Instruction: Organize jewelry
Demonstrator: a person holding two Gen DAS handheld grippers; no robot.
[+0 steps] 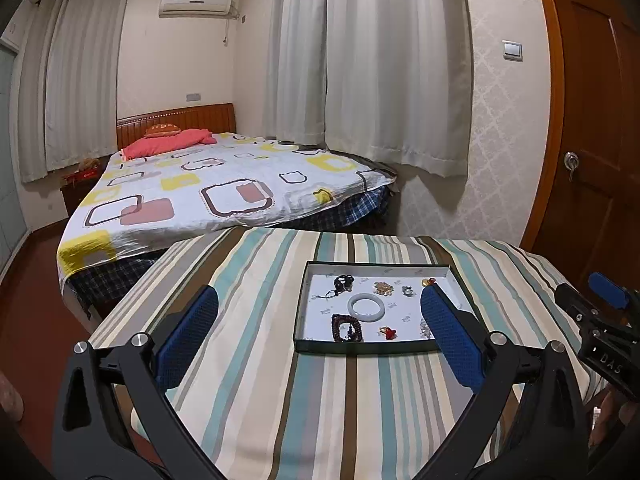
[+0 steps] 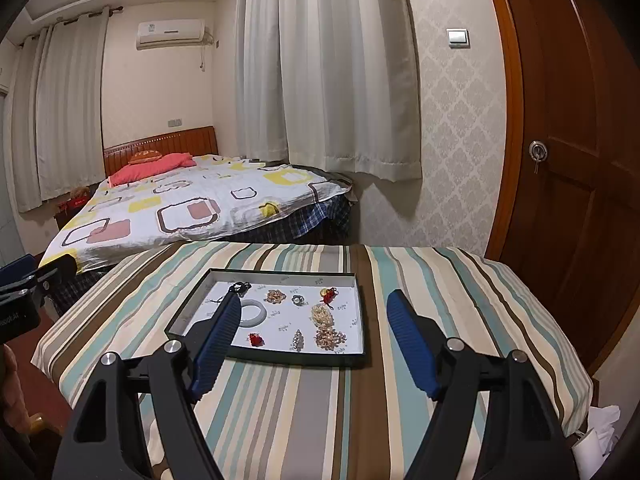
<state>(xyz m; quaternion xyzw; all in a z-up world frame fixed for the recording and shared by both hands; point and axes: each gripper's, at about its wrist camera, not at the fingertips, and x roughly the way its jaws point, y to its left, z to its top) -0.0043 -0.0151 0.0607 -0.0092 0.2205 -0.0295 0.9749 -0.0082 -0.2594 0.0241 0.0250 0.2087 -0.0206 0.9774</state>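
A shallow dark-rimmed tray [image 1: 360, 347] with a white floor lies on the striped table; it also shows in the right wrist view [image 2: 280, 357]. In it lie a pale jade bangle [image 1: 366, 307], a dark red bead bracelet [image 1: 347, 328], a black cord necklace [image 1: 342, 283], a small red charm [image 1: 387, 333], a silver ring [image 2: 298, 300] and several gold and pearl pieces [image 2: 322, 315]. My left gripper [image 1: 320, 304] is open and empty, held above the table before the tray. My right gripper [image 2: 314, 312] is open and empty, its left finger over the tray's left part.
The table wears a striped cloth [image 1: 280, 400] with edges close on all sides. A bed [image 1: 224, 188] stands behind it. Curtains [image 1: 372, 60] and a wooden door [image 2: 572, 160] are at the right. The right gripper's body shows at the left view's right edge [image 1: 600, 332].
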